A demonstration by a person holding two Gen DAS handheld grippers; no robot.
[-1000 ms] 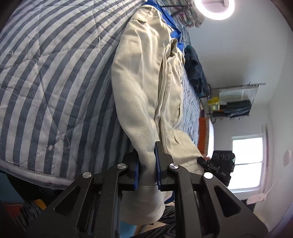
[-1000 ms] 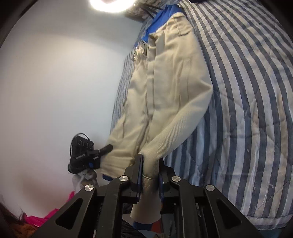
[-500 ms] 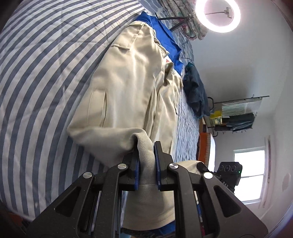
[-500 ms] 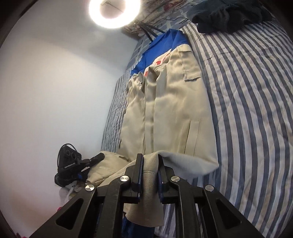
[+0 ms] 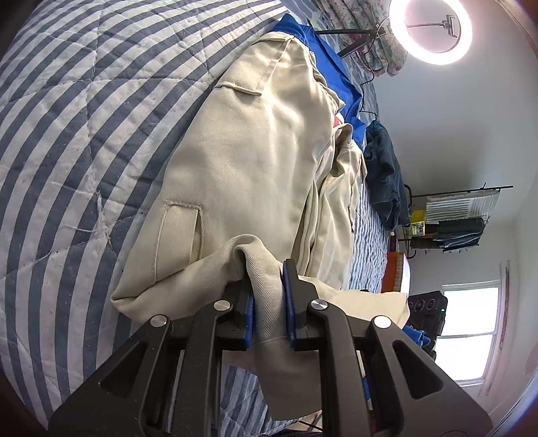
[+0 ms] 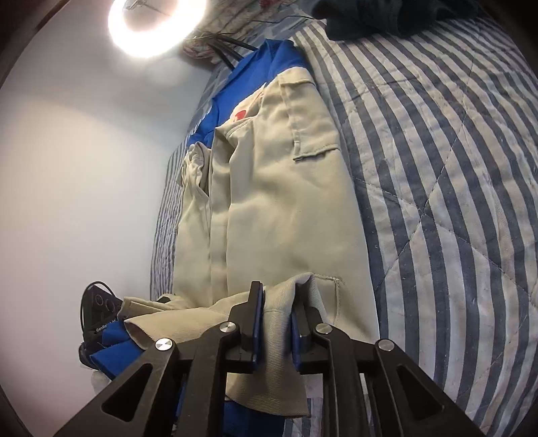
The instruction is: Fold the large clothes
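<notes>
Left wrist view: the left hand-held gripper (image 5: 269,302) is clamping a bunched fold of the beige jacket (image 5: 255,161), with its 2 blue pads (image 5: 288,302) pressing on the cloth from either side and a tail of fabric hanging below them. The jacket is lying lengthwise on the striped quilt (image 5: 74,134) of the bed, its lower end doubled back toward the camera. A welt pocket (image 5: 178,232) is showing near the fold. A blue garment (image 5: 336,67) is lying under the jacket's far end, and a dark garment (image 5: 386,174) is sitting beside it. A ring light (image 5: 430,30) is shining at the far end of the bed, with a wire rack (image 5: 454,218) and a window (image 5: 467,332) off to the right.

Right wrist view: the right hand-held gripper (image 6: 275,326) is holding another beige fold of the jacket (image 6: 282,208); its jaws have just been opening a little, yet the cloth is sitting between the pads (image 6: 257,332) and both are touching it. The jacket is stretching away along the quilt (image 6: 437,168), a chest pocket flap (image 6: 312,148) facing up. Blue fabric (image 6: 248,77) is peeking out beyond the collar and also below the gripper at the left. The ring light (image 6: 154,27) is glowing at the top, and a black device (image 6: 97,312) is sitting at the left edge.
</notes>
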